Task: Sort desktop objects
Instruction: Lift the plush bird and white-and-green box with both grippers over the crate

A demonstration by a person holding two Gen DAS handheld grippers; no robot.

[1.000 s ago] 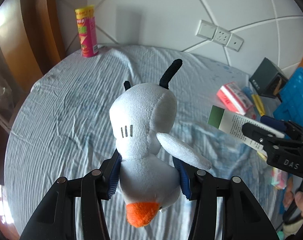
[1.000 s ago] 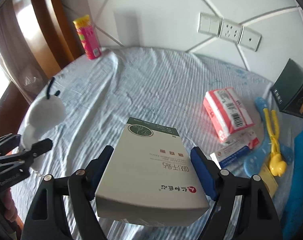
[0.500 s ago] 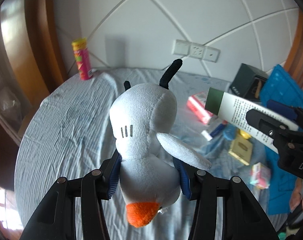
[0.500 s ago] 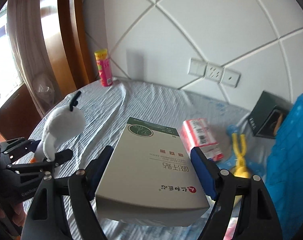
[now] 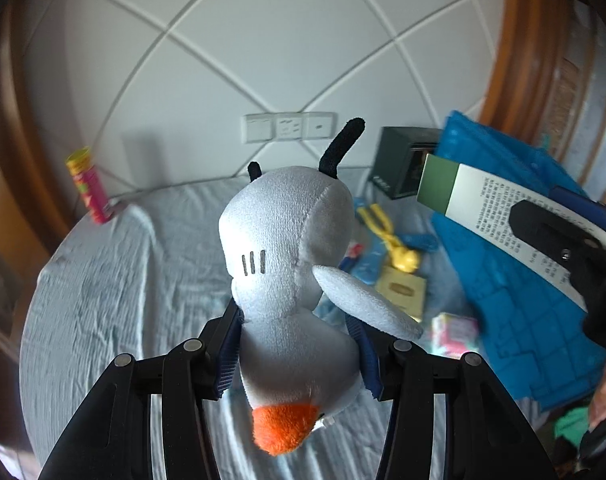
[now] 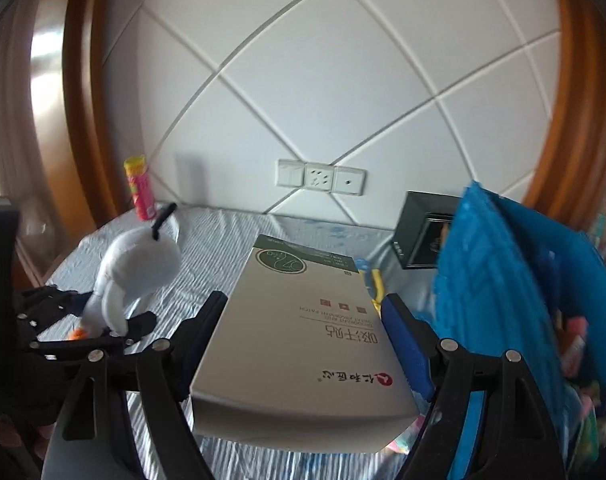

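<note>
Carrying two things at once, the person has both clear of the table (image 5: 115,280): the left gripper (image 5: 299,344) is pinching a white plush bird (image 5: 287,248) around its body, orange beak toward the camera, and the right gripper (image 6: 307,336) is clamped across the sides of a flat white and green box (image 6: 307,324). Both loads hang above the near part of the striped cloth. To the right stands a blue basket (image 6: 503,280), with a dark box (image 6: 423,236) at the far edge beside it; a pink can (image 6: 141,188) stands far left. The step looks like transport toward the basket, though its opening is blurred. Next comes lining each load over the basket and spreading the fingers without snagging its wall.
</note>
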